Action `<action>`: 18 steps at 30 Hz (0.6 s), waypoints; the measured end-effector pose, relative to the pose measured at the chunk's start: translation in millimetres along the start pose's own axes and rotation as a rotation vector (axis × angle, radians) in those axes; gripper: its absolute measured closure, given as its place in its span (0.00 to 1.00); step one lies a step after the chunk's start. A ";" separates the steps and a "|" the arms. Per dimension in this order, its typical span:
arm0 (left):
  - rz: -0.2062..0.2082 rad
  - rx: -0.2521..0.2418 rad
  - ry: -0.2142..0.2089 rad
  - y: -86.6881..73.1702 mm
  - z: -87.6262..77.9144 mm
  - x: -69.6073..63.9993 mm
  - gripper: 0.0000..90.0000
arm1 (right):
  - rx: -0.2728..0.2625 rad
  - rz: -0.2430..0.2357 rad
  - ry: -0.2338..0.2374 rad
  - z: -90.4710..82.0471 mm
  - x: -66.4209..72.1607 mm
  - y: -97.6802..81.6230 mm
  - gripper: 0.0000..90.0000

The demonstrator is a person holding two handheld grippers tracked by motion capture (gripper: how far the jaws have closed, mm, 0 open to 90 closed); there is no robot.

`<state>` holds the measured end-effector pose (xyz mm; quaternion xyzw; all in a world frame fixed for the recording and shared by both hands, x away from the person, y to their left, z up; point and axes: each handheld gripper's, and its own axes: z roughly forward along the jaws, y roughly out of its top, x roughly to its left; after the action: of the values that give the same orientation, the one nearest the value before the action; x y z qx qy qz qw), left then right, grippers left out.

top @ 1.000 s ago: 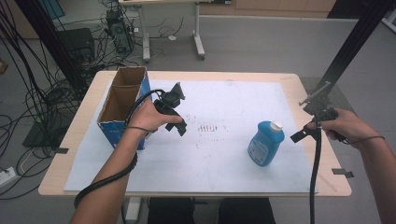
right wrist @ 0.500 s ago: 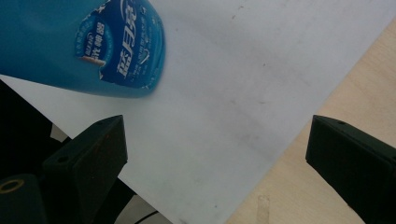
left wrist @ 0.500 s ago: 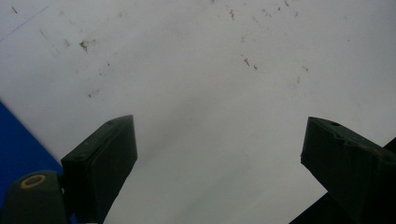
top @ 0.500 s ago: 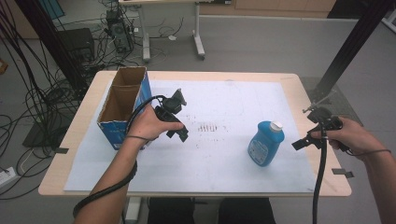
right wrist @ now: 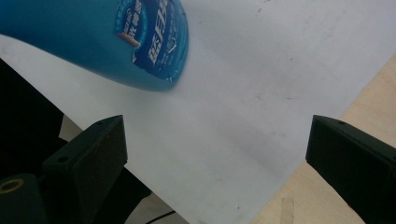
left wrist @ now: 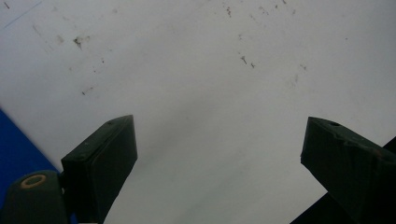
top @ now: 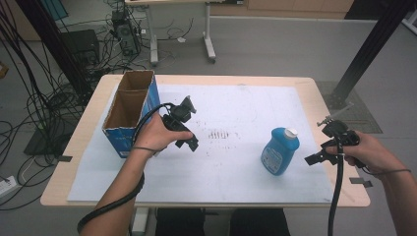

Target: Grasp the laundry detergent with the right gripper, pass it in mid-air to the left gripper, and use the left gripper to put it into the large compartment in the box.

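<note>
Both jaws stand wide apart with nothing between them. Nearest the right gripper (top: 319, 156), the blue bottle (top: 279, 151) stands upright on the white sheet (top: 246, 108), just beside it but apart. This looks like the approach; next comes a sideways reach to straddle the bottle. Farther left, the left gripper (top: 189, 143) hovers beside the cardboard box (top: 129, 114).

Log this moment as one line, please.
left gripper: open, empty, beside cardboard box | right gripper: open, empty, right of blue bottle | bottle: upright on white sheet, untouched
</note>
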<state>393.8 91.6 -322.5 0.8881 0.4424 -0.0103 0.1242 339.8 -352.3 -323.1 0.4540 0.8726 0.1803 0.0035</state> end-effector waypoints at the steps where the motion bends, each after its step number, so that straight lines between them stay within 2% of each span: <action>1: -0.002 -0.002 -0.002 -0.4 -0.1 0.3 0.12 | -0.001 -0.001 0.000 0.3 0.7 -0.8 0.06; 7: -0.014 -0.013 -0.005 -1.5 -2.1 2.9 0.12 | -0.009 0.003 -0.002 2.0 6.2 -5.2 0.06; 18: -0.004 -0.015 -0.012 -2.0 1.7 -0.2 0.12 | -0.022 -0.001 -0.003 9.2 11.6 -13.1 0.06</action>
<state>392.2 92.2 -324.5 0.8861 0.4437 -0.0122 0.1335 324.2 -347.1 -334.1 0.4539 0.8707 0.1890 0.0099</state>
